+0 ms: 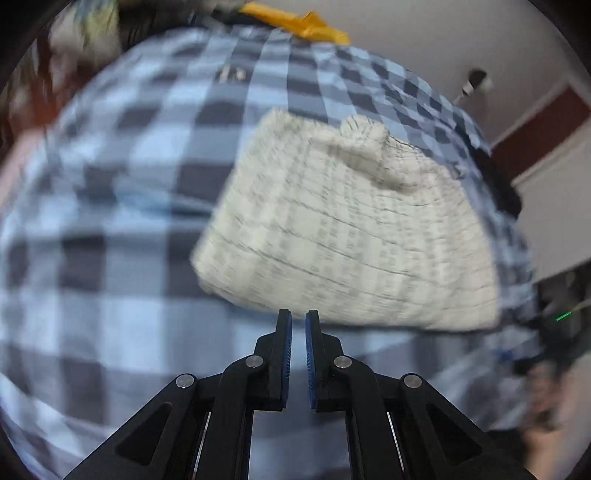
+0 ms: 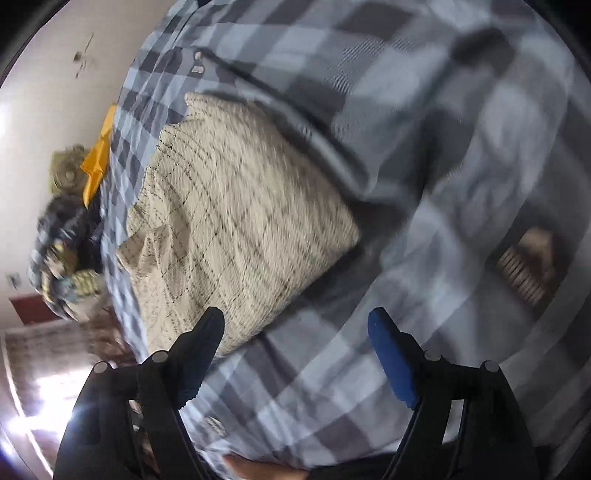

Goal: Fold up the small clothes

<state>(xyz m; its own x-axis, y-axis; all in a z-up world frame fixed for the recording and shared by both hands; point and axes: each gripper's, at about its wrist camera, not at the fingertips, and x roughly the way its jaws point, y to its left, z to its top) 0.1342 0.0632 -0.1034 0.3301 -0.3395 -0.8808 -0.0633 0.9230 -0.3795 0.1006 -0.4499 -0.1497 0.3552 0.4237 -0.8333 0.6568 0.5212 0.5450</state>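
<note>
A cream knitted garment [image 1: 343, 229], already folded compact, is being left lying on the checked bedcover [image 1: 110, 221]. The left claw [image 1: 298, 317] is being held closed and empty, the right claw [image 2: 295, 325] spread wide; another piece is probably needed next.

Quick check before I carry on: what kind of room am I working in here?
Most likely a bedroom at home. The cream knit garment lies on a blue checked bedsheet spread over a wide soft surface, with plain white walls behind and a heap of other clothes at its edge.
</note>
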